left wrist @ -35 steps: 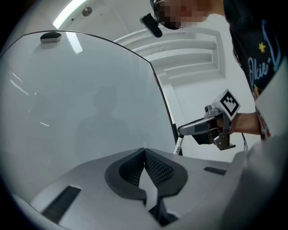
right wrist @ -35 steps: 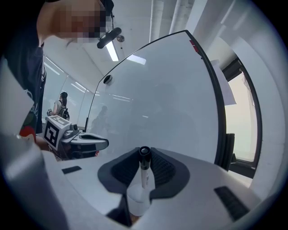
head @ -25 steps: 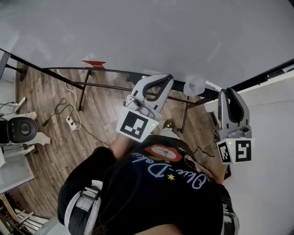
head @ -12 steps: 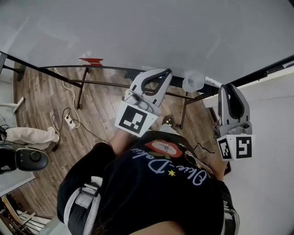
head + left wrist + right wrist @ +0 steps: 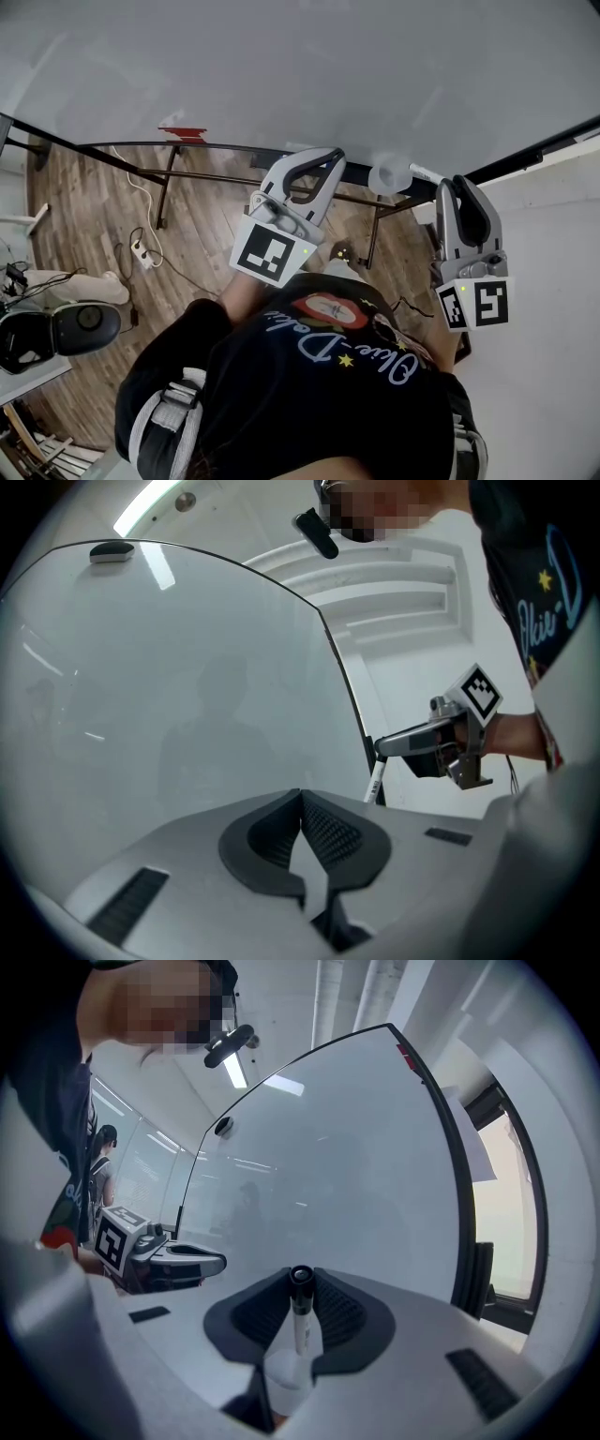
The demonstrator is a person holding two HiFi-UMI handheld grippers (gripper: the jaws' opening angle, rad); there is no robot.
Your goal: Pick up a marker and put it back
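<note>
Holding: your right gripper [image 5: 302,1281] was clamped part-way shut on the marker [image 5: 300,1321], which stood upright between the pads, black end up, just in front of the whiteboard [image 5: 356,1147]. Your left gripper [image 5: 302,803] was closed, jaws meeting, with nothing in them.

Hazards, as judged: the narrow grip on a round barrel could let it pivot or slide out during the return; an off-line approach could knock it against the board and drop it to the floor [image 5: 112,216].

Count: marker, one; grippers, two; whiteboard, one.
</note>
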